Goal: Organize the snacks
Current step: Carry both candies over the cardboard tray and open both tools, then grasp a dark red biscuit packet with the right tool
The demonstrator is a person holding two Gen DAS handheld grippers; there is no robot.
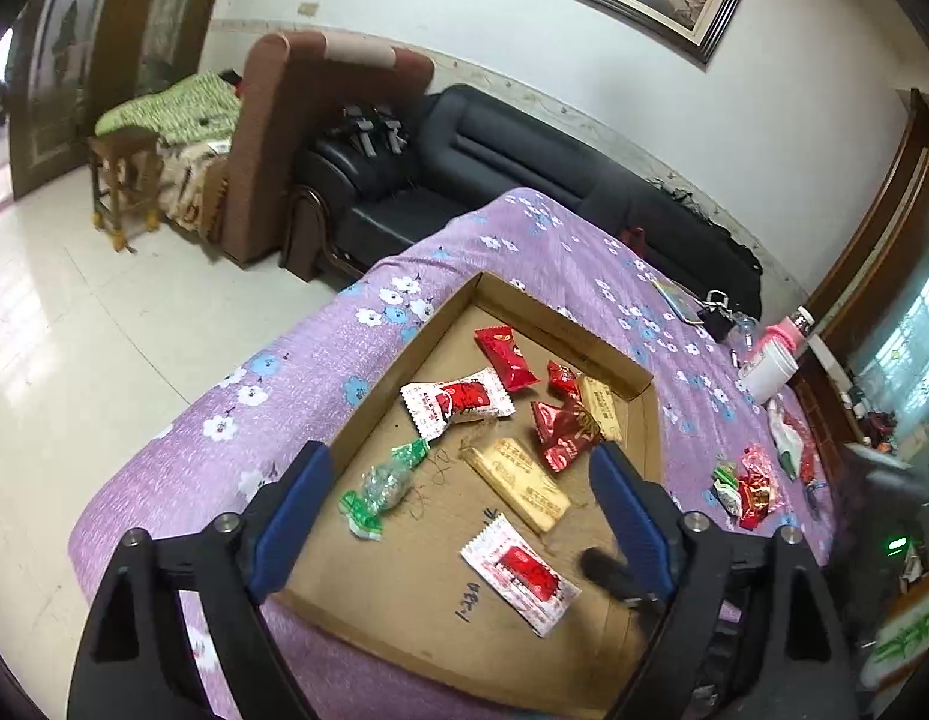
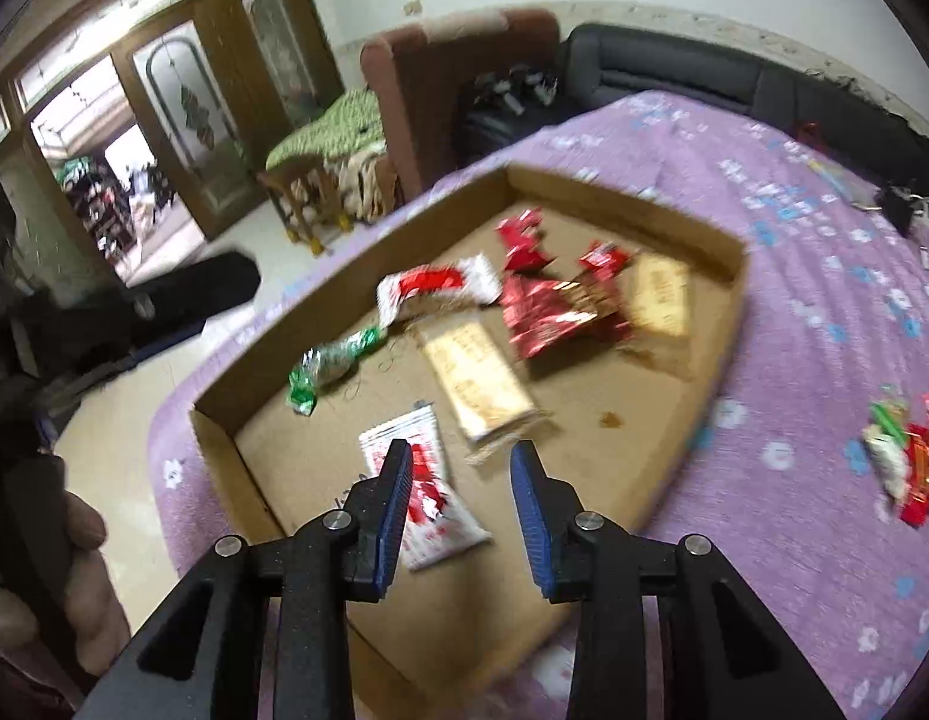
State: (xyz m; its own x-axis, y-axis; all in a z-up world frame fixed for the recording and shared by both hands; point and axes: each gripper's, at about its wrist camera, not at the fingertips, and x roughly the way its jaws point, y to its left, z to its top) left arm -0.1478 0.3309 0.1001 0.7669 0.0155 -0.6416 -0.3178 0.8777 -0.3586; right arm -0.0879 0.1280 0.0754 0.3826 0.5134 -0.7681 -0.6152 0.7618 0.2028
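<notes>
Left gripper hangs over the box, jaws spread wide, nothing between the blue pads, just open air above the cardboard floor. Right gripper is over the box's near corner, jaws partly apart, and they grip nothing; the left pad overlaps a white packet lying flat on the floor below, but contact can't be told.

Inside the box: that same white packet sits nearest the near edge, a tan bar just beyond it toward the middle, a green candy by the left wall. Further in, a second white packet, a red crinkled wrapper touching a second tan bar by the right wall, and a long red packet toward the far wall.

Outside the box, to its right on the purple cloth, a small pile of sweets waits, well apart from the wall. The right view is smeared by blur.
</notes>
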